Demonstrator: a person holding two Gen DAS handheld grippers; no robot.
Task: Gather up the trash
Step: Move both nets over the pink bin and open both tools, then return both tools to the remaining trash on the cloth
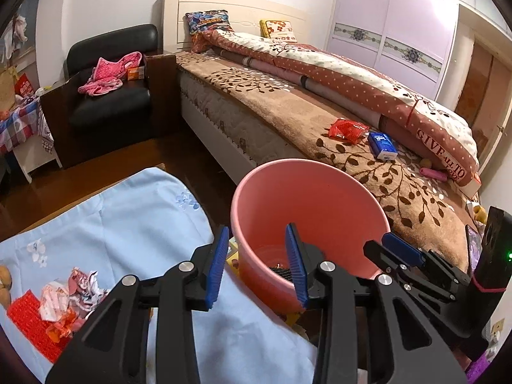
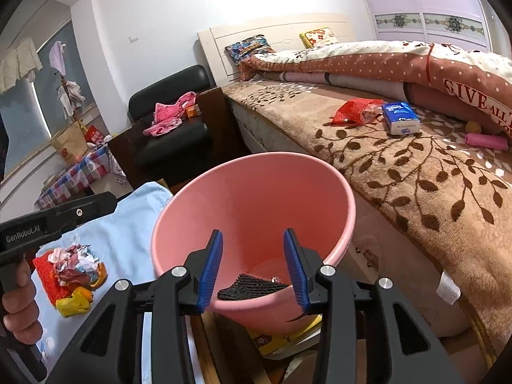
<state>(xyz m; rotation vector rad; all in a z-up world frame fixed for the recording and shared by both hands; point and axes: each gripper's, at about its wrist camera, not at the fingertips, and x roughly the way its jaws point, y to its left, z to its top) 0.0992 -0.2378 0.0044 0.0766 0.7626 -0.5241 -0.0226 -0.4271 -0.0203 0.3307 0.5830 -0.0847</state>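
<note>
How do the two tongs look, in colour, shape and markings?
Both the left tongs and the right tongs have black angular frames with silver round bolts and ribbed blue finger pads. The left body carries white "GenRobot.AI" lettering; a bare hand grips its handle. No cables are visible.

Black armchair (image 1: 112, 96) with pink garment (image 1: 108, 72), bed (image 1: 288, 102), blue tissue pack (image 2: 400, 117), lilac wardrobe (image 1: 393, 22).
</note>
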